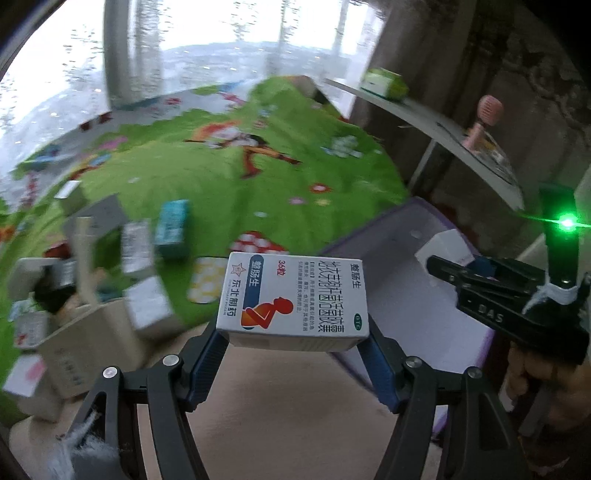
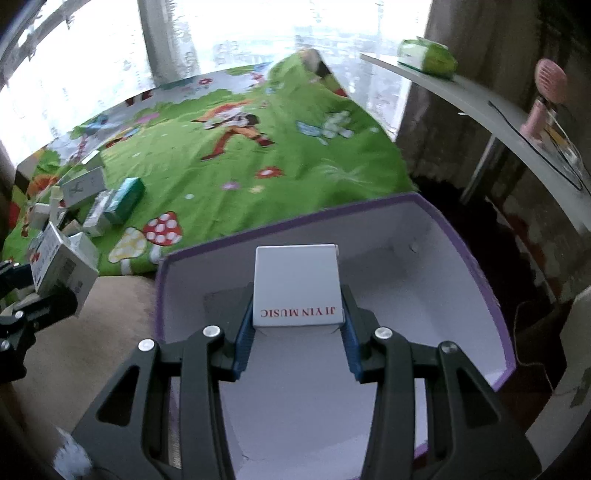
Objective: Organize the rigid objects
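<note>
Green play mat (image 1: 207, 177): two tongs, left (image 1: 293, 334) and right (image 2: 297, 326), each clamp one box.

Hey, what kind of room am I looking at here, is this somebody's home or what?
Most likely a room in a home, perhaps a child's play area: a cartoon play mat covers the floor by a big curtained window, and a small pink handheld fan stands on a side table.

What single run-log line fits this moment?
left gripper: holds medicine box | right gripper: holds white box over purple bin
</note>
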Motion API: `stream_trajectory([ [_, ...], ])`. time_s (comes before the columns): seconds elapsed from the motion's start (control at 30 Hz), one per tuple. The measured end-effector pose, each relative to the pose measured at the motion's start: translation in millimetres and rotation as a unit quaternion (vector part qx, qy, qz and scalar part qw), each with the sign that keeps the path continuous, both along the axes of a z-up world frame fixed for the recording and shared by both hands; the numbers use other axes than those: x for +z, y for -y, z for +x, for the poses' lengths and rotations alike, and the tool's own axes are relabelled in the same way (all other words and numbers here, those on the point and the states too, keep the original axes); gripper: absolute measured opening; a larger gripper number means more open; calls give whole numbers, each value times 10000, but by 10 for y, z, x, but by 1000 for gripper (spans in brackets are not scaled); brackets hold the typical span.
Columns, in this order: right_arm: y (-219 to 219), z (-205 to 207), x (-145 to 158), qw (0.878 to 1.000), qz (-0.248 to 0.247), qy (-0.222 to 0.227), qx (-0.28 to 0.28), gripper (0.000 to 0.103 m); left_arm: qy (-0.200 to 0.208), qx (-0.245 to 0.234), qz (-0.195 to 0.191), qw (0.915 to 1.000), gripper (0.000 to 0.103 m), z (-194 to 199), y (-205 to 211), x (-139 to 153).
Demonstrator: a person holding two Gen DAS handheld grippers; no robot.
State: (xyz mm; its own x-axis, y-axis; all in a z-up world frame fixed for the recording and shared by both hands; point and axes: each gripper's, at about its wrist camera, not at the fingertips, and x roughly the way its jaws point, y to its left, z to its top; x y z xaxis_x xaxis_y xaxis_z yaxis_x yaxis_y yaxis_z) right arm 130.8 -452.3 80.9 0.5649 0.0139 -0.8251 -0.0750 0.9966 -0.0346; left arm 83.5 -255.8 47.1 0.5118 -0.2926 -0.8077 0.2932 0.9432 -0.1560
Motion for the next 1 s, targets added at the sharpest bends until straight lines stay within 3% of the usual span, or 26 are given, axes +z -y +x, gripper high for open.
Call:
stream_trajectory([
  [0.2,278,-47,-20,9995,106,-56,-293,47,-150,-575,-360,9976,72,2,283,-46],
  [0.33,370,-63,-39,9988,163,-120,-447,47,-127,-820,-405,9957,84,-26,423,-40],
  [0.4,377,-62,-47,9987,165,-116,-464,54,-91,-855,-421,9954,84,-56,434,-29],
  [0.47,378,-68,-40,9986,177,-61,-493,74,-129,-841,-496,9951,84,-44,417,-33],
  [0.5,373,-78,-30,9985,142,-8,-536,76,-143,-818,-538,9951,84,-33,410,-39],
  [0.73,267,-92,22,9987,287,117,-393,76,-59,-583,-772,9953,84,-69,216,11],
  [1.0,-62,-126,-26,9968,798,-36,77,76,59,-137,-962,9953,84,-203,-222,70],
])
